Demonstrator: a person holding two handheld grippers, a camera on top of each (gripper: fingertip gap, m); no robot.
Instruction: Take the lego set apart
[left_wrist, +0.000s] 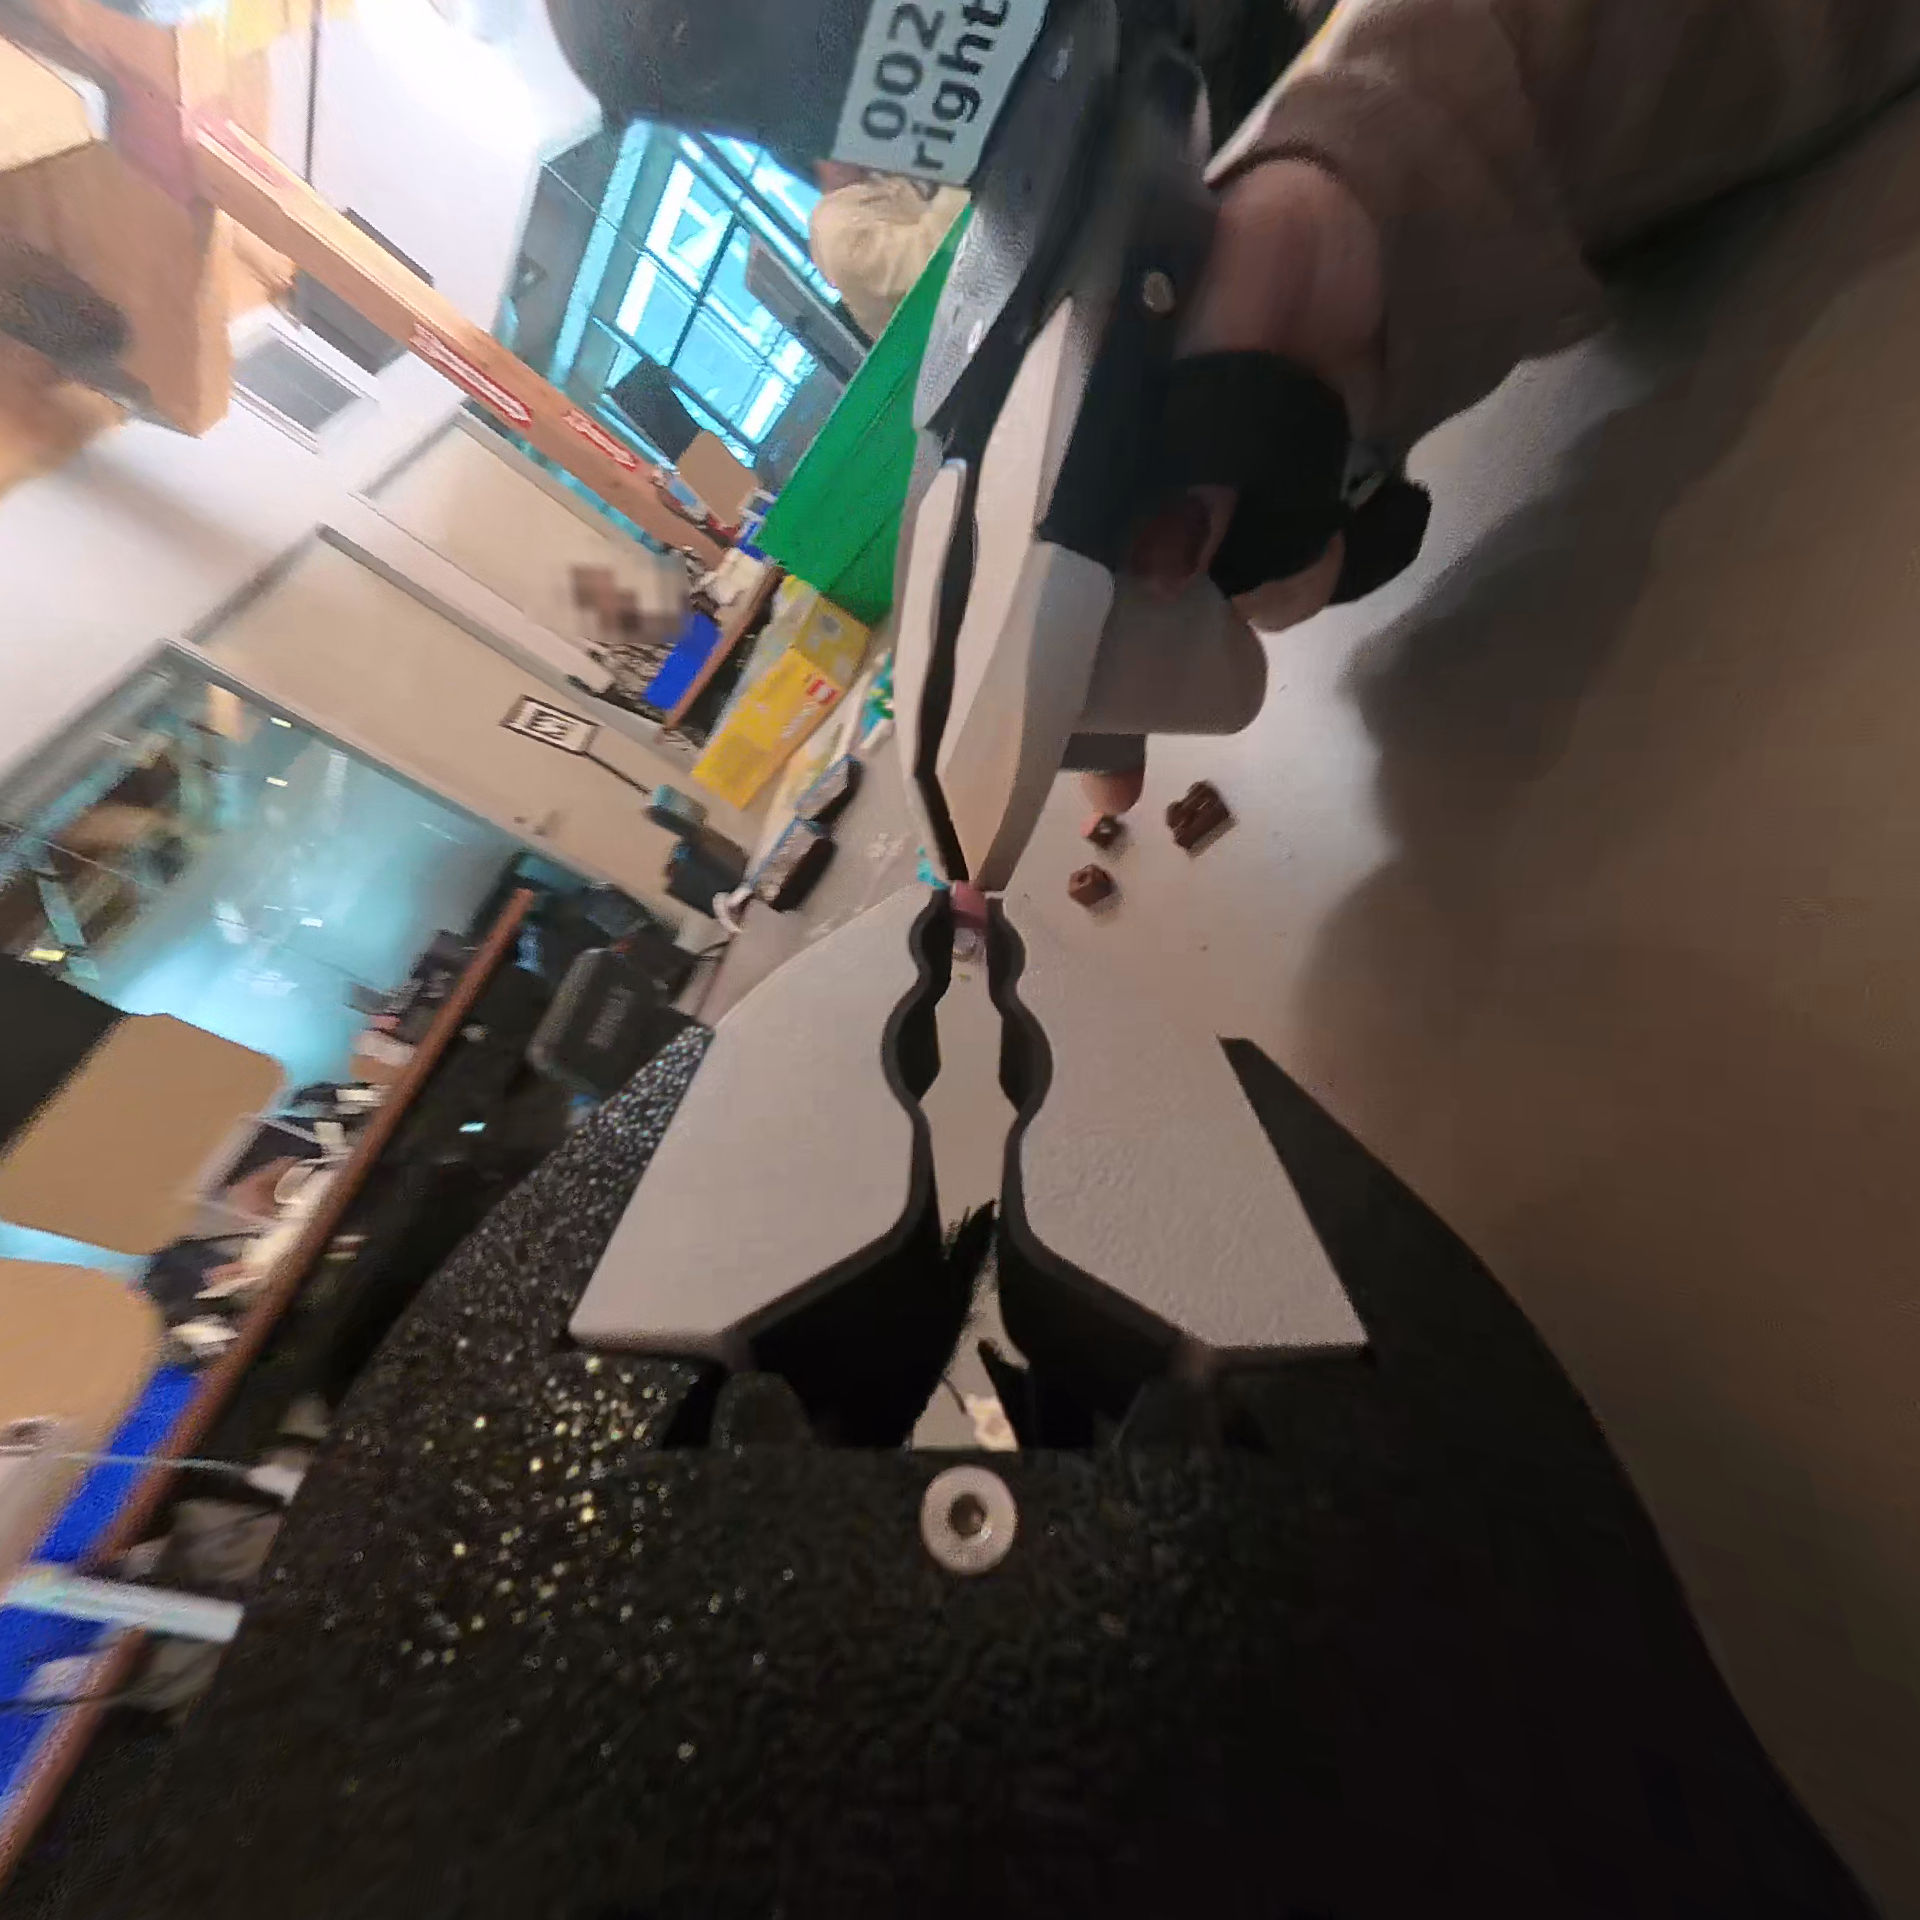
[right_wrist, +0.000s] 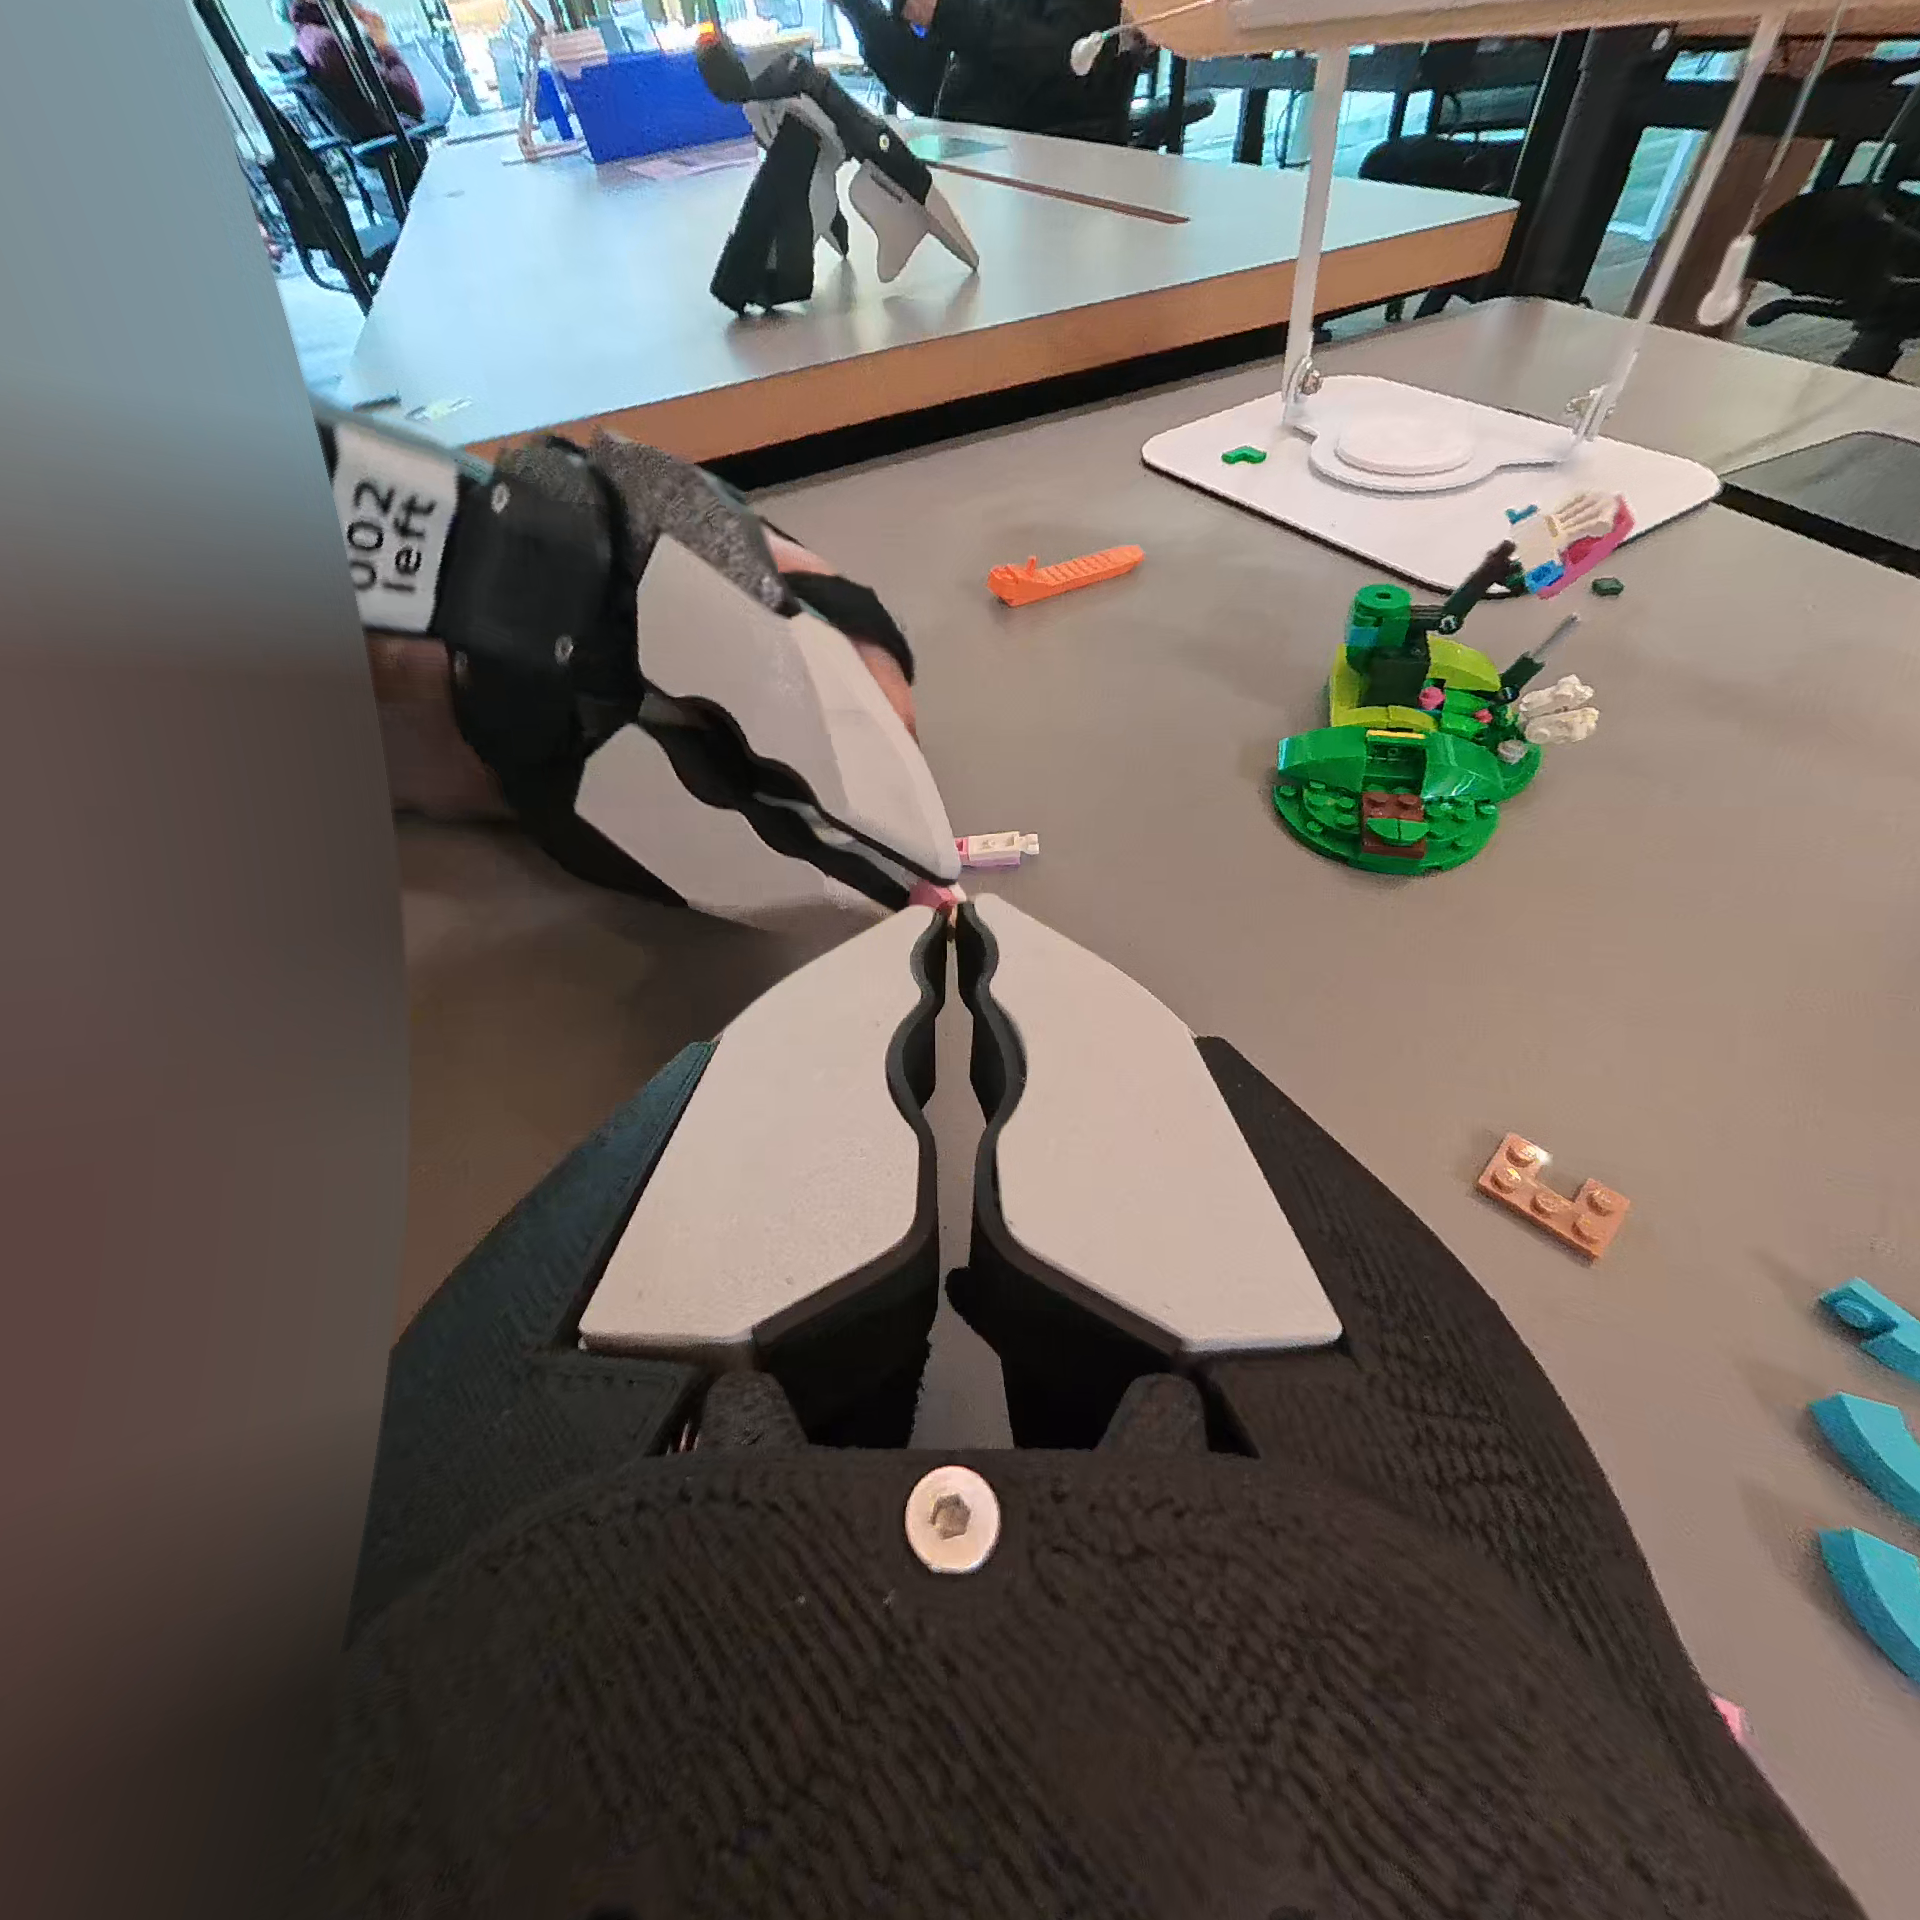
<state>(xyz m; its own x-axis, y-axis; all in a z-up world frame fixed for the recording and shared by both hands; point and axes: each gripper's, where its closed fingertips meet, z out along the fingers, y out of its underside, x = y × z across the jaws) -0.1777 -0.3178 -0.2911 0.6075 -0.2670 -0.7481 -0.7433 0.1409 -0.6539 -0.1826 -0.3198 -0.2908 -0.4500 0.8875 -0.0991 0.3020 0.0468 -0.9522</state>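
Observation:
A small pink lego piece (left_wrist: 971, 902) sits between the tips of both grippers, just above the grey table. My left gripper (left_wrist: 968, 927) is shut on it from below in the left wrist view. My right gripper (right_wrist: 954, 920) is shut on the same piece (right_wrist: 935, 896), tip to tip with the left gripper (right_wrist: 930, 873), which comes in from the left. The green lego set (right_wrist: 1403, 769), with leafy plates and a brown brick, stands on the table to the right. A pink and white piece (right_wrist: 1000, 846) lies just beyond the tips.
An orange brick separator (right_wrist: 1065, 571), a tan plate (right_wrist: 1553, 1210), teal curved pieces (right_wrist: 1870, 1455) and a pink-white sub-build (right_wrist: 1569, 530) lie on the table. A white stand base (right_wrist: 1434, 468) is at the back right. Small brown bricks (left_wrist: 1195, 816) lie near the tips.

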